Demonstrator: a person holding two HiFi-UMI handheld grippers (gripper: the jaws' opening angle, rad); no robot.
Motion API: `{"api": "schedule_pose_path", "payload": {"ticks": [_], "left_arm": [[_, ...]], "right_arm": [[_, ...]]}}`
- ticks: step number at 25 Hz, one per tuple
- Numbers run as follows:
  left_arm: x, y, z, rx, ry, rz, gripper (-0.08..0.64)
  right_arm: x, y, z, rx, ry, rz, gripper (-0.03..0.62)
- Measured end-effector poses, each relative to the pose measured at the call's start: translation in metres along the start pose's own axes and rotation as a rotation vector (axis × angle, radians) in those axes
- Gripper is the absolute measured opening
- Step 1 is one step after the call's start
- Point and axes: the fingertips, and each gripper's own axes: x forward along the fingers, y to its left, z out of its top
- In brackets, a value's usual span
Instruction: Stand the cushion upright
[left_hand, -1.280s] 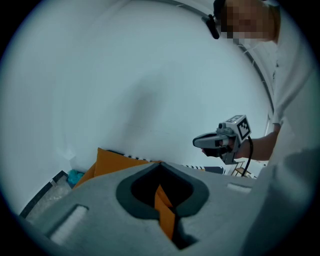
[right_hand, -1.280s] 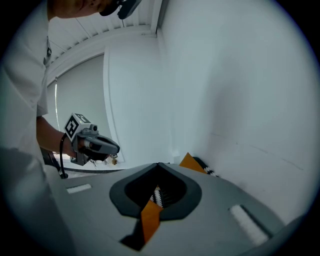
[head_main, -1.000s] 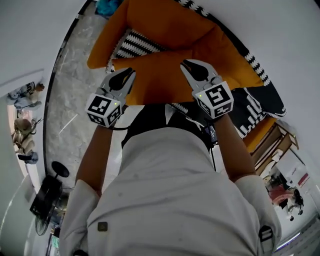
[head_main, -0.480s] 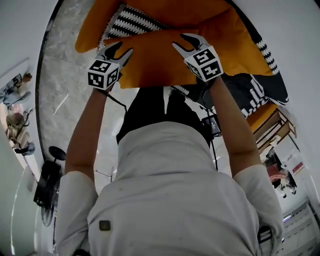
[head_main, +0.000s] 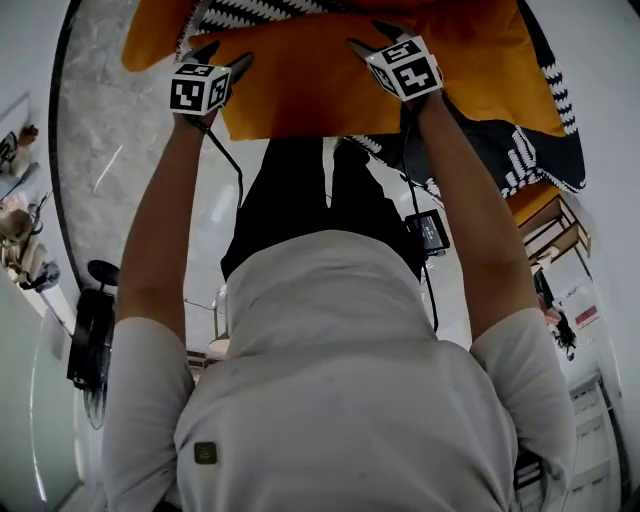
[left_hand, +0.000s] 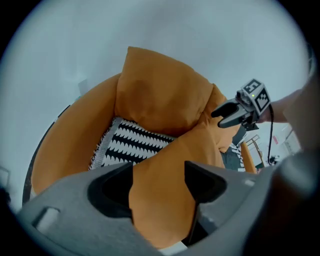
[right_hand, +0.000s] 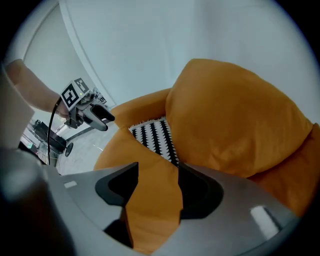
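Note:
An orange cushion (head_main: 300, 90) lies across the orange chair seat, its near edge toward me. My left gripper (head_main: 222, 58) is at the cushion's left end and my right gripper (head_main: 372, 38) at its right end. Both point steeply down. In the left gripper view the cushion (left_hand: 165, 200) runs between the spread jaws of the left gripper (left_hand: 157, 190). The right gripper view shows the same edge (right_hand: 150, 210) between the wide jaws of the right gripper (right_hand: 157, 192). Both pairs of jaws have just been opening, and the pads stand off the fabric. A second orange cushion (right_hand: 235, 120) leans upright at the back.
A black-and-white patterned throw (left_hand: 132, 142) covers the seat behind the cushion and hangs over the chair's right side (head_main: 520, 150). A wooden side table (head_main: 550, 215) stands to the right, a black stand (head_main: 95, 330) on the marble floor to the left. White wall behind the chair.
Both grippers have sunk toward the seat together with the cushion, moving toward the top of the head view. Their jaws, pinched on the cushion's edge a second ago, now stand wide.

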Motion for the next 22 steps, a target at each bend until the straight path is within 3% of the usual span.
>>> {"api": "schedule_pose_path", "payload": {"ticks": [3, 16, 19, 22], "left_arm": [[0.016, 0.012, -0.009, -0.062, 0.015, 0.014, 0.336], [0.077, 0.026, -0.054, -0.065, 0.097, 0.024, 0.347], [0.085, 0.031, -0.06, -0.052, 0.121, 0.051, 0.324], [0.088, 0.031, -0.06, -0.053, 0.156, 0.062, 0.224]], "right_arm": [[0.022, -0.006, -0.015, 0.0, 0.054, 0.004, 0.268], [0.078, -0.017, -0.086, -0.117, 0.26, -0.01, 0.287], [0.086, -0.018, -0.088, -0.154, 0.282, -0.031, 0.204], [0.088, -0.013, -0.098, -0.084, 0.31, 0.005, 0.118]]}}
